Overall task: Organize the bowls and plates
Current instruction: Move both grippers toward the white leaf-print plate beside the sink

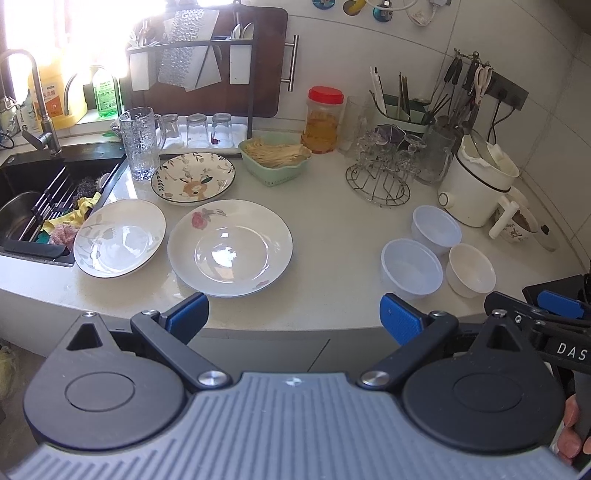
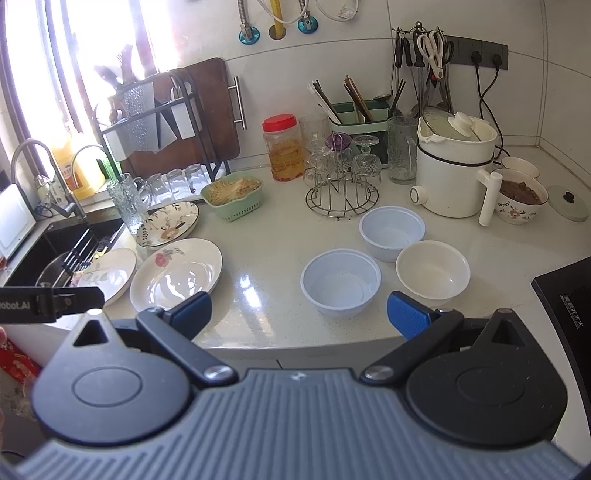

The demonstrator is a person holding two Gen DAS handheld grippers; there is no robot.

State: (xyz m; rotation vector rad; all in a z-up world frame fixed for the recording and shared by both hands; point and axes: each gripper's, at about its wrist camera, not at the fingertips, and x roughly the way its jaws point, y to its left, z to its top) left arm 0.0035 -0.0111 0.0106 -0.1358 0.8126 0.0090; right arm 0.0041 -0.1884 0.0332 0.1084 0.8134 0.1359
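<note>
Three plates (image 1: pixel 229 246) by the sink (image 1: pixel 33 206), three bowls (image 2: pixel 340 281) apart; my left tongs (image 1: pixel 293 317) and right tongs (image 2: pixel 299 312) gape empty.

Window (image 1: pixel 74 29) washed out by glare, floral bowl (image 1: pixel 521 225) half hidden behind cooker (image 1: pixel 476 188)

I'm standing in a home kitchen — a pale counter (image 1: pixel 332 206) runs beside a dark sink (image 1: pixel 33 206) with its faucet (image 1: pixel 37 99). A dish rack (image 1: pixel 192 66), upturned glasses (image 1: pixel 195 129), a chopstick caddy (image 2: pixel 360 114), hanging utensils (image 2: pixel 424 51) and a small white cooker (image 2: pixel 454 173) — all lived-in household clutter.
</note>
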